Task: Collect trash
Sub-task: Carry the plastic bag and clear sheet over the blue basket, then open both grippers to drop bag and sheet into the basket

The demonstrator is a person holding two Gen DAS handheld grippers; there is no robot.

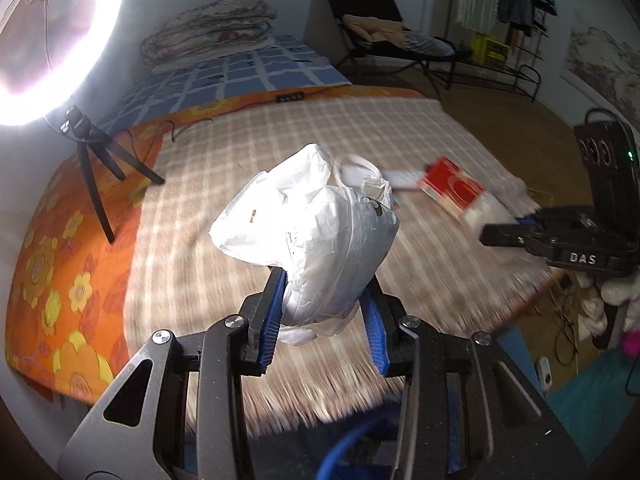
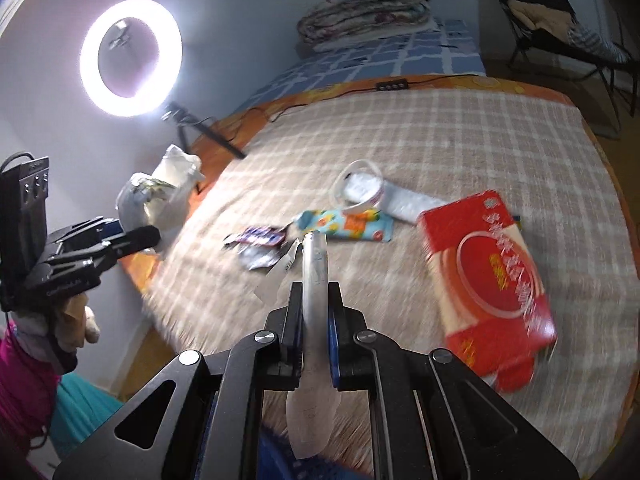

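Observation:
My left gripper (image 1: 326, 276) is shut on a crumpled white plastic bag (image 1: 308, 220) and holds it above the checked blanket; it also shows in the right wrist view (image 2: 160, 196) at the left. My right gripper (image 2: 314, 292) is shut on a flat silver-grey wrapper (image 2: 316, 280) that stands on edge between the jaws. On the blanket lie a red box (image 2: 488, 284), a light-blue snack wrapper (image 2: 348, 224), small crumpled foil packets (image 2: 258, 244), and a white ring-shaped packet (image 2: 364, 192). The right gripper shows in the left wrist view (image 1: 504, 232) at the right.
A checked beige blanket (image 2: 440, 140) covers an orange flowered sheet (image 1: 60, 264). A lit ring light (image 2: 130, 56) on a black tripod (image 1: 100, 160) stands at the bed's left edge. Folded quilts (image 2: 368, 4) lie at the back. A black chair (image 1: 384, 28) stands beyond the bed.

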